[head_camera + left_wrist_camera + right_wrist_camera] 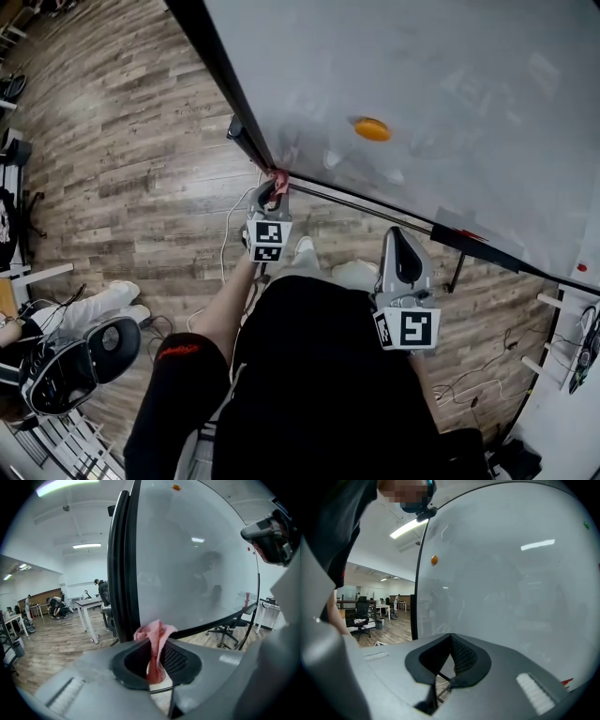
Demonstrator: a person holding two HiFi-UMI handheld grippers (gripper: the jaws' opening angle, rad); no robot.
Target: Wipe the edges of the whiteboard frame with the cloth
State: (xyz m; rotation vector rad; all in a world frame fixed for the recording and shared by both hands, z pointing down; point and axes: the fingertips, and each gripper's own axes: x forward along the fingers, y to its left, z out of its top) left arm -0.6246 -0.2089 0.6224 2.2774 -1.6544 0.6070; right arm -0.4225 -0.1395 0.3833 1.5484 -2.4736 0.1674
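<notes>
While the left gripper sits at the near left corner of the whiteboard, its jaws are closed tight on a cloth; cloth is pink, ribbed knit, bunched into a soft fold that sticks out past the jaw tips & hangs down btwn the pads; its top meets the frame right where the upright edge joins the bottom edge, looks like touching; frame is black, smooth, narrow strip w/ a rounded profile, running far & left along the board's side; board surface is glossy grey-white, hazy w/ smears, reflecting ceiling lights; small orange magnet, round & flattish, stuck on the board well to the right of the cloth; dark thin rail runs along the board's bottom edge toward the right; right gripper is held near the person's body, right of the left one & well apart from it, just short of that rail, pointing at the board face; its jaws are together at the tips w/ nothing btwn them, ribbed black pads visible in the right gripper view; both grippers are grey plastic w/ a marker cube at the back, black-&-white squares on it; person's black sleeve leads up to the left gripper; floor is wood-look plank, grey-brown, matte; black office chair w/ round seat stands near left.
</notes>
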